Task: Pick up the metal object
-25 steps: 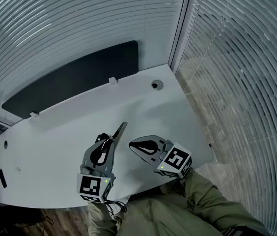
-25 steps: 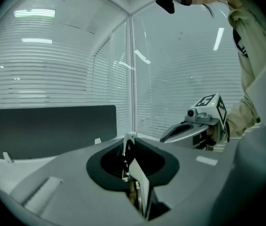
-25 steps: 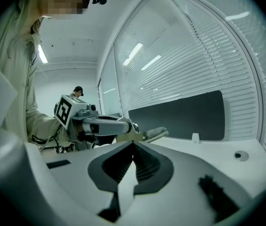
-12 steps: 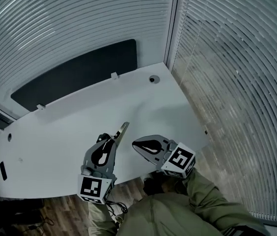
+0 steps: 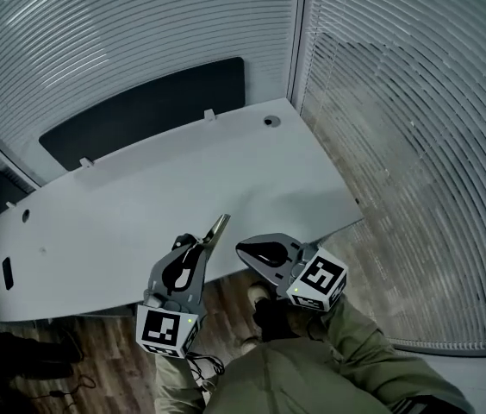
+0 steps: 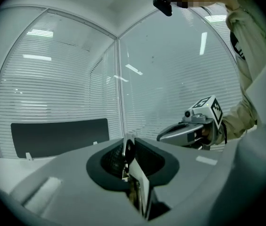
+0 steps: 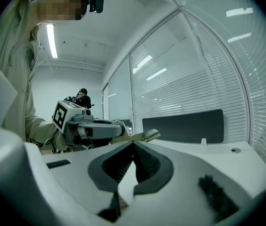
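A flat, narrow metal object (image 5: 215,229) sticks out forward from my left gripper (image 5: 200,247), whose jaws are shut on its rear end. In the left gripper view the metal object (image 6: 128,150) stands on edge between the black pads. From the right gripper view the same piece (image 7: 148,135) points right from the left gripper (image 7: 95,128). My right gripper (image 5: 241,251) hovers close beside it on the right, jaws shut with nothing in them (image 7: 133,146). Both grippers hang above the front edge of the white desk (image 5: 140,205).
A black panel (image 5: 140,119) stands along the desk's back edge. A round cable hole (image 5: 267,121) sits at the far right corner. Slatted blinds cover the glass walls behind and to the right. Wood floor (image 5: 96,335) and the person's legs lie below the grippers.
The desk has slid up and away in the head view, so both grippers now hang over its front edge. The left gripper still holds the metal object.
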Tool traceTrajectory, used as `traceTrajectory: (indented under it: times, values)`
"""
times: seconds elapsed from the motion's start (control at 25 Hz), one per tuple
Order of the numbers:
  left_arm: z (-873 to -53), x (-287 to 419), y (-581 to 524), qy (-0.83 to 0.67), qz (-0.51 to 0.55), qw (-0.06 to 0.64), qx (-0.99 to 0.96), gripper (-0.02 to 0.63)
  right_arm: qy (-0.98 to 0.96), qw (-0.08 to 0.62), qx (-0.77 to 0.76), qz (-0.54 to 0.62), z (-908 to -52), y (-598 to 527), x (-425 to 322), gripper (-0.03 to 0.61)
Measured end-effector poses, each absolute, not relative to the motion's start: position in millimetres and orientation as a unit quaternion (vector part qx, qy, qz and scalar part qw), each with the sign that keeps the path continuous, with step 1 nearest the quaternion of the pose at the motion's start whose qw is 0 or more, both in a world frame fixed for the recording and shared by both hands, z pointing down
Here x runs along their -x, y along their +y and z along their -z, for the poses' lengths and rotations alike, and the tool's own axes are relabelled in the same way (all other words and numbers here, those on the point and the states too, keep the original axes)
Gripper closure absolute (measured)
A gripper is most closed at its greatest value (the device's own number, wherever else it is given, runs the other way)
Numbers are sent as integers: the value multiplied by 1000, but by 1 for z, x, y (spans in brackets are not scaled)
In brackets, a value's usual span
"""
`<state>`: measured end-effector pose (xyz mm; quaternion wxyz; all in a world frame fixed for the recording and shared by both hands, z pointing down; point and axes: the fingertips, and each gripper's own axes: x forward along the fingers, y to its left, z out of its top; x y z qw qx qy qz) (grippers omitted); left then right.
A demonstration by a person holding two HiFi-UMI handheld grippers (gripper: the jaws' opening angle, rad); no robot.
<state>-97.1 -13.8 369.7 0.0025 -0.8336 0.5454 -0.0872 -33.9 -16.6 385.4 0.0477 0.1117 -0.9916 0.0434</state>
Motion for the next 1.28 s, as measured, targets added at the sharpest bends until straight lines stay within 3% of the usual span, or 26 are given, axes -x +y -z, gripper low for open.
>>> traceTrajectory:
  times: [0.36,1.28]
  values:
    - [-379,110,89,557,83,-6,826,561,-991,51,-117,-39,-388,77,37,577]
    - [-355,97,102,579,73,-8,812,561,-992,61,-114,-16,-365,85,15,577]
